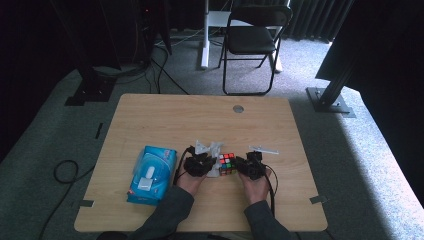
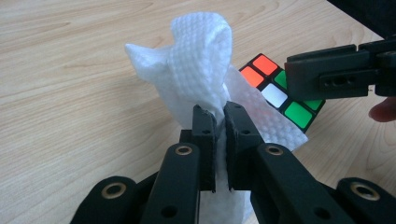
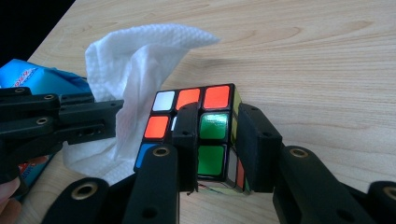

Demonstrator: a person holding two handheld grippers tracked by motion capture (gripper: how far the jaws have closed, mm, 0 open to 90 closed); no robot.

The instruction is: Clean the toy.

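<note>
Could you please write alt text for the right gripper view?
The right gripper grips one edge of a scrambled puzzle cube on a wooden table. To its left, the left gripper holds a white paper towel against the cube.

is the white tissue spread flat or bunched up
Bunched up. The white tissue stands in a crumpled twist above the left gripper, whose jaws pinch it, with part draped against the cube.
</note>
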